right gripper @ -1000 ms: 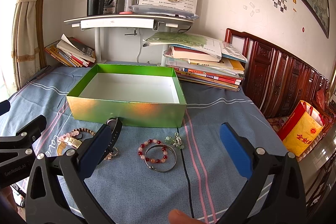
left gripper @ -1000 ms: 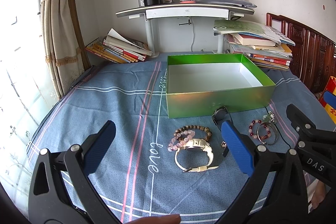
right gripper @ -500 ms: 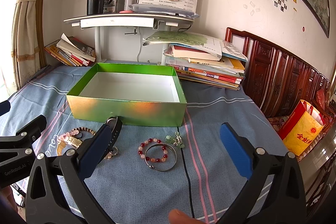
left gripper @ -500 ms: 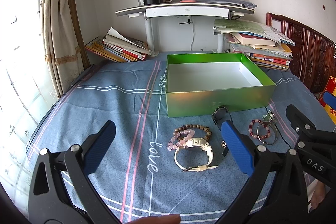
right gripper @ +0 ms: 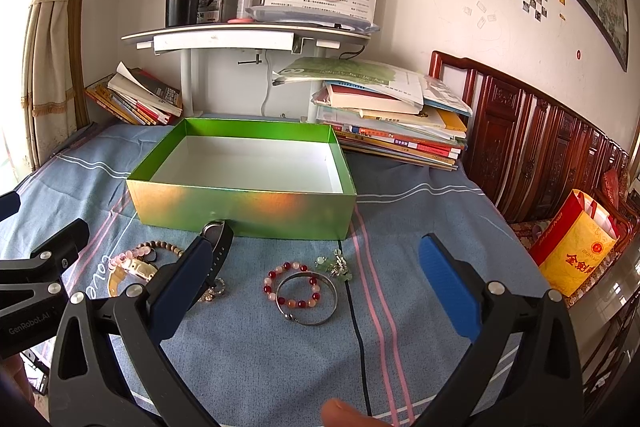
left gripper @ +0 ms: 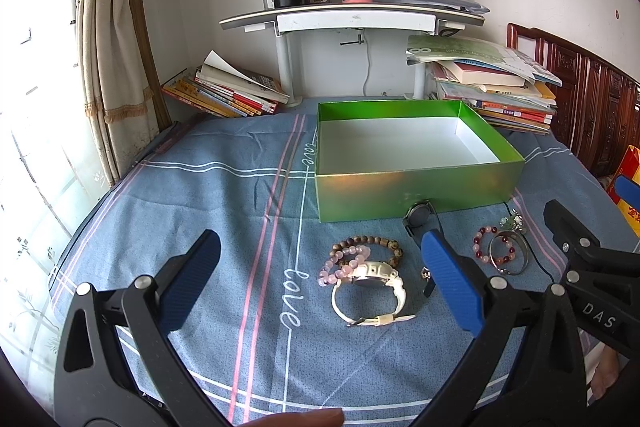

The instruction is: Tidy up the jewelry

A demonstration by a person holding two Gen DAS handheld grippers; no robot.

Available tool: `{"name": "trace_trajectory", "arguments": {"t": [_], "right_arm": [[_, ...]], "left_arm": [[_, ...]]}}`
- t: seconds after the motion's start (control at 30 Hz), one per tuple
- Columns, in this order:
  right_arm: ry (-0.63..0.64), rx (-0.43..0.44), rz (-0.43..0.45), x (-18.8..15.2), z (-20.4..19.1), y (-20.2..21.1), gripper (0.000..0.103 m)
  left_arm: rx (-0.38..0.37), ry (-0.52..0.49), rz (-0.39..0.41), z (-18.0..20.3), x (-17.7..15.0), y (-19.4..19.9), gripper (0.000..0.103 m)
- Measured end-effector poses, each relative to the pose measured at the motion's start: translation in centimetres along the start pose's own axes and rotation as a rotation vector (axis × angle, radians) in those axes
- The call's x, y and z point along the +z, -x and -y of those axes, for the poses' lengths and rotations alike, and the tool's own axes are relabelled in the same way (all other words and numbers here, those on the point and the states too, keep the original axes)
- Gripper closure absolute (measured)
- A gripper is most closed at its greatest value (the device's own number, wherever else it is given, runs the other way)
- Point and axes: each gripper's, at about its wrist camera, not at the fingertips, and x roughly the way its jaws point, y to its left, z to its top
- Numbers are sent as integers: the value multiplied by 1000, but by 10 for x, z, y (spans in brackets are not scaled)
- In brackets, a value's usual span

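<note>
An open green box [left gripper: 416,193] [right gripper: 240,209] with a white inside stands on the blue bedcloth. In front of it lie a white watch [left gripper: 374,293], a pink bead bracelet [left gripper: 340,267], a brown bead bracelet [left gripper: 370,241], a black watch [left gripper: 418,217] [right gripper: 218,241], a red bead bracelet [right gripper: 294,285] over a silver bangle [right gripper: 312,307], and a green charm [right gripper: 334,267]. My left gripper [left gripper: 320,283] is open above the white watch. My right gripper [right gripper: 316,287] is open above the red bracelet and bangle. Both are empty.
Stacks of books [left gripper: 492,95] [left gripper: 224,91] flank a small white desk leg behind the box. A wooden bed frame [right gripper: 532,147] and a yellow bag [right gripper: 576,243] are at the right. A curtain [left gripper: 112,47] hangs at the left.
</note>
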Motion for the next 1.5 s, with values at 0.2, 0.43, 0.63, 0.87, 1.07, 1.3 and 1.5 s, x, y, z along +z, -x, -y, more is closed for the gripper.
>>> {"name": "trace_trajectory", "arguments": {"t": [0.2, 0.43, 0.63, 0.87, 1.07, 1.3, 1.5], "right_arm": [[0, 0, -2, 0, 1, 0, 2], [-1, 2, -5, -1, 1, 0, 2], [-2, 2, -7, 0, 1, 0, 2], [-9, -3, -31, -1, 3, -4, 2], [-10, -4, -21, 1, 4, -1, 2], [-15, -5, -28, 1, 5, -1, 2], [-15, -4, -33, 0, 5, -1, 2]], "left_arm": [[1, 1, -3, 2, -3, 0, 4], [0, 2, -4, 2, -4, -1, 4], [-2, 2, -6, 2, -4, -1, 4], [-10, 14, -42, 4, -7, -10, 4], [-10, 13, -32, 6, -8, -6, 4], [-9, 16, -38, 5, -5, -6, 4], [-13, 15, -46, 4, -4, -8, 4]]}}
